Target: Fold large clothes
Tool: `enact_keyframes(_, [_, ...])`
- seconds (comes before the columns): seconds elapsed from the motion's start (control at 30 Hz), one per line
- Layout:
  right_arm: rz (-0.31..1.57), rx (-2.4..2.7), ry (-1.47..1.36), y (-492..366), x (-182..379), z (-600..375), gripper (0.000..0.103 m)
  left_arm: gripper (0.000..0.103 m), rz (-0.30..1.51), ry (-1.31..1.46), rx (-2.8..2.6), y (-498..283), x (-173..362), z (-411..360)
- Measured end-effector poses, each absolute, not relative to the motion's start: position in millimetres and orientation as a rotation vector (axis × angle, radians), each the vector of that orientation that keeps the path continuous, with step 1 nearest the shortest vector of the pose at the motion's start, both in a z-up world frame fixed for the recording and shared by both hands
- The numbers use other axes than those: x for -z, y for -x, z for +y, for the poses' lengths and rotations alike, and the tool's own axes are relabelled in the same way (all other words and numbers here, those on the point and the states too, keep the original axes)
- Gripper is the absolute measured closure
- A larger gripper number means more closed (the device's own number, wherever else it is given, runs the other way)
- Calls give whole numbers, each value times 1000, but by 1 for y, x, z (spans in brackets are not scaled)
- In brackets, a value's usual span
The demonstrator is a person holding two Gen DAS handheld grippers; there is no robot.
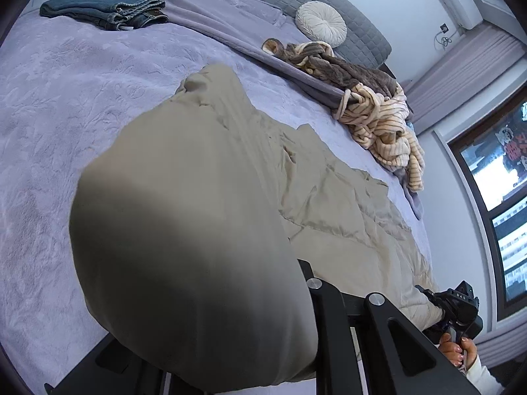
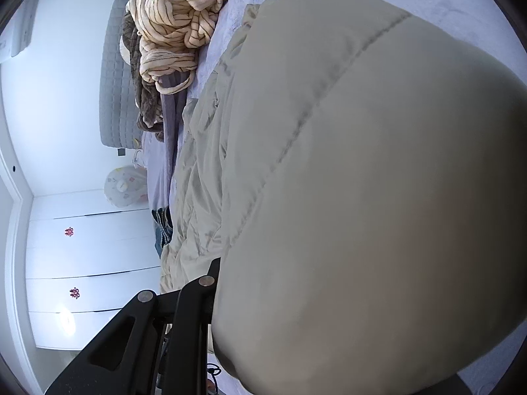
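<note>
Only the left wrist view shows folded jeans (image 1: 105, 6) and the right tool (image 1: 453, 306); beige quilted jacket (image 1: 191, 230) hides both tools' fingers, so their opening cannot be told

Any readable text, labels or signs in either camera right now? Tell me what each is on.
"DAS" – on the black right gripper.
Red characters on the poster seen through the window: too blurred to read.
Small red stickers on the wardrobe doors: figures, no legible text.
Nothing readable on the beige jacket, jeans or striped garment.
</note>
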State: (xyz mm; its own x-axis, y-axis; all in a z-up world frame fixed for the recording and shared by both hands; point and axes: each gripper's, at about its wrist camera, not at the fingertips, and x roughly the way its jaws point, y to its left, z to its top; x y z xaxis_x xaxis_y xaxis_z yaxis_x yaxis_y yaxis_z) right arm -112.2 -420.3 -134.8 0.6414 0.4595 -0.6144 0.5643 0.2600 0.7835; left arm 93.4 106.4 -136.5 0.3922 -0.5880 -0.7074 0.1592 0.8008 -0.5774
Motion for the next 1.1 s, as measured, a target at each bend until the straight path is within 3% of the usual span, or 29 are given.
enact_keyframes(0.3, [1014,141,-1386,187,126,-389,81,85,1182,428,534,-3,144,144])
enact_keyframes(0.53, [1047,129,-1431,231,144,-381,81,85,1259,436,433,60,182,160])
enact_keyframes(0.67, [1074,117,-1427,237,149,-381,74,80,1267,439,359,71,194,163])
enact_keyframes(0.8, [1122,128,-1381,239,137,-381,60,77,1273,436,307,78,180,174])
enact_keyframes(1.07, [1150,279,-1278,273,115,-397,61,77,1259,396,244,89,168,200])
enact_keyframes(1.1, [1161,296,-1292,276,119,-398,63,70,1268,383,231,89,173,200])
